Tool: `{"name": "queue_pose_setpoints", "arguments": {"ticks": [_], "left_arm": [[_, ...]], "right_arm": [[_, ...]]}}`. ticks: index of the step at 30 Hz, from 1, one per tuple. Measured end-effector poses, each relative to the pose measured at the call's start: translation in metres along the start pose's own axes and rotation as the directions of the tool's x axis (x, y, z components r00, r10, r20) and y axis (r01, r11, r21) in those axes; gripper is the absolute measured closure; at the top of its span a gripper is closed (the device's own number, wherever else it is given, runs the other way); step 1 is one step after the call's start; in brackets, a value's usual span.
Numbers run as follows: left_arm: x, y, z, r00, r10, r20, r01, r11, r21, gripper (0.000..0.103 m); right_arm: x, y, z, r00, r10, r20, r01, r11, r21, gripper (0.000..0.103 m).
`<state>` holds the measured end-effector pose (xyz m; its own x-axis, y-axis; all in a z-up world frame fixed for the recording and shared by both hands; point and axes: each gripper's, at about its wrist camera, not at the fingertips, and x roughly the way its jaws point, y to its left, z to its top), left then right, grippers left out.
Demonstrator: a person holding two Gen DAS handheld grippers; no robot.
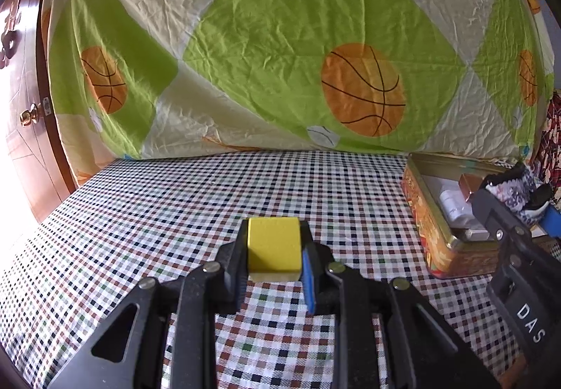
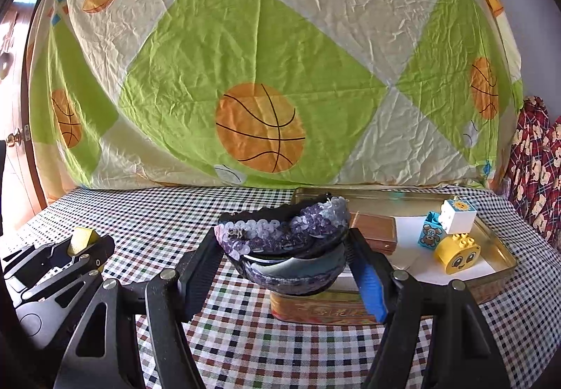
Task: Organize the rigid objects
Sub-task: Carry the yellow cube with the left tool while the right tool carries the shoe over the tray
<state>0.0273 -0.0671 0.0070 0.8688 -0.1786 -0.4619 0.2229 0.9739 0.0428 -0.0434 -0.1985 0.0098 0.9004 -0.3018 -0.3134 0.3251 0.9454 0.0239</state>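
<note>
My left gripper (image 1: 272, 250) is shut on a yellow block (image 1: 273, 245) and holds it above the checked tablecloth (image 1: 210, 199). In the right wrist view the same yellow block (image 2: 82, 239) shows at the far left in the left gripper (image 2: 75, 248). My right gripper (image 2: 284, 248) is shut on a sequinned purple headband (image 2: 280, 234), folded between its fingers, just in front of an open gold tin (image 2: 498, 248). The tin (image 1: 420, 213) sits at the right in the left wrist view, with the right gripper (image 1: 508, 199) above its near end.
Inside the tin lie a brown wooden box (image 2: 377, 231), a white toy cube (image 2: 457, 219), a blue cube (image 2: 429, 233) and a yellow face block (image 2: 455, 254). A basketball-print sheet (image 2: 259, 73) hangs behind the table. A wooden door (image 1: 24, 108) stands at the left.
</note>
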Motion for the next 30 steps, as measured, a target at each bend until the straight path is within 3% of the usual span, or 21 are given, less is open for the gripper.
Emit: {"name": "queue_pose_setpoints", "arguments": {"ticks": [30], "left_arm": [[-0.007, -0.091, 0.029, 0.99, -0.127, 0.059, 0.124, 0.99, 0.063, 0.08]], "right_arm": [[0.005, -0.102, 0.015, 0.991, -0.125, 0.037, 0.121, 0.988, 0.092, 0.031]]}}
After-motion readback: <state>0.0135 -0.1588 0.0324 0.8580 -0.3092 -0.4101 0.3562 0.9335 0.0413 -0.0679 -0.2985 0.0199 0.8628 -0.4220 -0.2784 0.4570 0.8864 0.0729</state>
